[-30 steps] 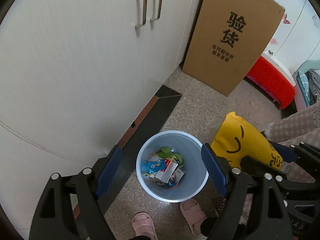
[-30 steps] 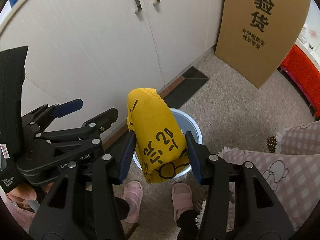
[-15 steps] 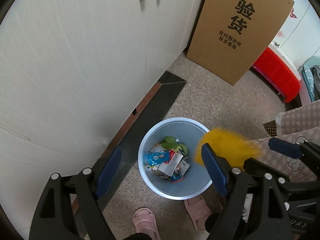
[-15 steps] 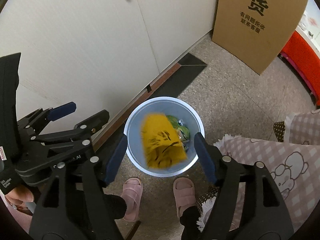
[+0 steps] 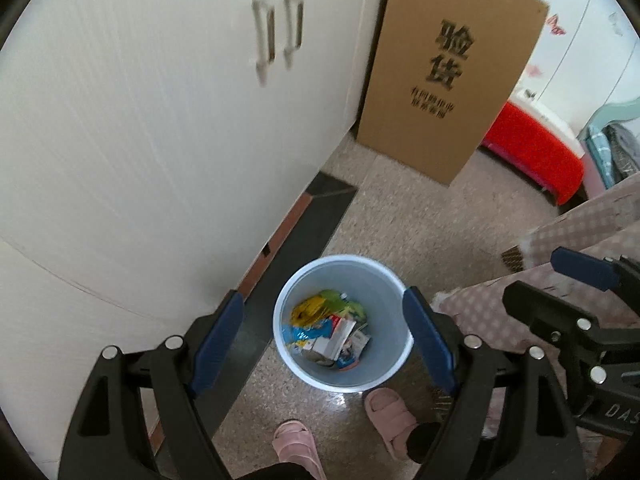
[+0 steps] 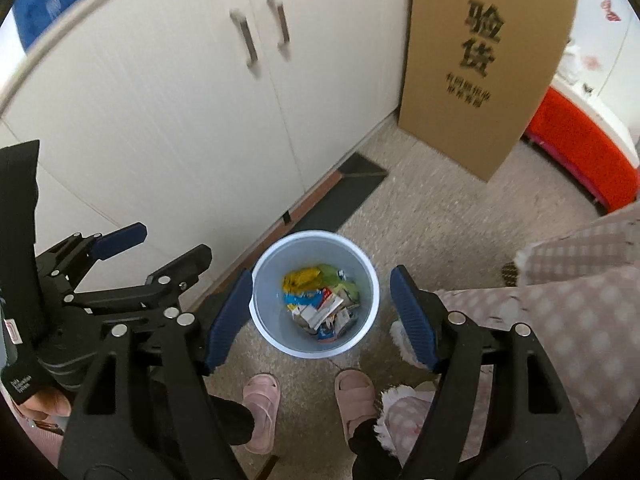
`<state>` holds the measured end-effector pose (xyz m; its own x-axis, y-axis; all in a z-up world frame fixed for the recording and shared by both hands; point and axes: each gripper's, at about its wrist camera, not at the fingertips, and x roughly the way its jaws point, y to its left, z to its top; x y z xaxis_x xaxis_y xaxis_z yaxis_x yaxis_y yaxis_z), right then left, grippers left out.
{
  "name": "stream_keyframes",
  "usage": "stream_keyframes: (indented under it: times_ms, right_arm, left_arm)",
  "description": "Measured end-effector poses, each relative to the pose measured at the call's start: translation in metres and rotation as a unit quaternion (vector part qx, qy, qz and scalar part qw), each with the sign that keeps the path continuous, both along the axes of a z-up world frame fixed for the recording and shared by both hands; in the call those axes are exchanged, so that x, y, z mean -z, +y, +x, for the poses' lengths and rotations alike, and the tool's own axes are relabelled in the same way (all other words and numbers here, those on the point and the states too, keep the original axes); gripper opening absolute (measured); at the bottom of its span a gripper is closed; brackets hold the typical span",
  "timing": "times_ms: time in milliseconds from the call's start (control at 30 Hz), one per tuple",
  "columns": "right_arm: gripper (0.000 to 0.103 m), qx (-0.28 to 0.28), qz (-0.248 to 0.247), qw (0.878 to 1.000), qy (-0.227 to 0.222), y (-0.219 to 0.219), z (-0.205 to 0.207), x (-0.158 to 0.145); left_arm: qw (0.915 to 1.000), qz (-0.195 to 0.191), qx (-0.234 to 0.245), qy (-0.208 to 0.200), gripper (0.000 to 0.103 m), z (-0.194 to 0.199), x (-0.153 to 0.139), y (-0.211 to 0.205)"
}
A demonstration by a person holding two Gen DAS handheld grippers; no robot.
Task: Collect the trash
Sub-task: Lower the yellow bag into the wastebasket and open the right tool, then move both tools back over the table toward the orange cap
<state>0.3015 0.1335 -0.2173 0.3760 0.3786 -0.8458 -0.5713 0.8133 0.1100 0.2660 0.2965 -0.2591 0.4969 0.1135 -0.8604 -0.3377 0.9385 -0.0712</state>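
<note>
- Pale blue plastic bin (image 5: 343, 322) stands on the speckled floor (image 5: 420, 224), between a person's two pink slippers at its 6 o'clock and white cupboard doors (image 5: 160, 120) at its 10 o'clock.
- Inside the bin lies a heap of trash: a crumpled yellow wrapper (image 5: 308, 309) at 11 o'clock, something green beside it at 12 o'clock, a blue packet and white and red cartons toward the centre and 5 o'clock.
- Left gripper (image 5: 324, 340) hangs above the bin with its jaws spread wide and nothing between them.
- Right gripper (image 6: 320, 316) also points down at the bin, jaws apart and empty; the bin shows in the gap.
- Brown cardboard box (image 6: 484, 64) with black printed characters leans at 1 o'clock, a red item behind it.
- Judgement: this drop looks finished, since the yellow wrapper sits well inside the rim. To do the step well, lift both grippers straight up clear of the rim, keep the jaws open, and avoid knocking the light bin, which could tip easily.
</note>
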Motion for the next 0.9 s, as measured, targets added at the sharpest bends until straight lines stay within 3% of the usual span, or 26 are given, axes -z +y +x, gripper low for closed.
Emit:
stream_keyframes:
  times_ms: [300, 500, 667, 900]
  right_arm:
    - [0.071, 0.026, 0.065, 0.995, -0.065, -0.075, -0.047, -0.103]
    - [0.071, 0.051, 0.082, 0.991, -0.093, -0.139, -0.062, -0.150]
    - [0.071, 0.096, 0.070, 0.987, -0.112, -0.190, -0.058, -0.170]
    - [0.071, 0.145, 0.060, 0.981, -0.111, -0.237, -0.049, -0.169]
  left_arm:
    - [0.9968, 0.021, 0.014, -0.076, 0.082, -0.042, -0.101, -0.054]
    - [0.9916, 0.021, 0.043, -0.120, 0.086, -0.059, -0.153, -0.108]
    - [0.9888, 0.022, 0.071, -0.130, 0.086, -0.057, -0.166, -0.143]
    - [0.9874, 0.017, 0.099, -0.122, 0.086, -0.048, -0.162, -0.176]
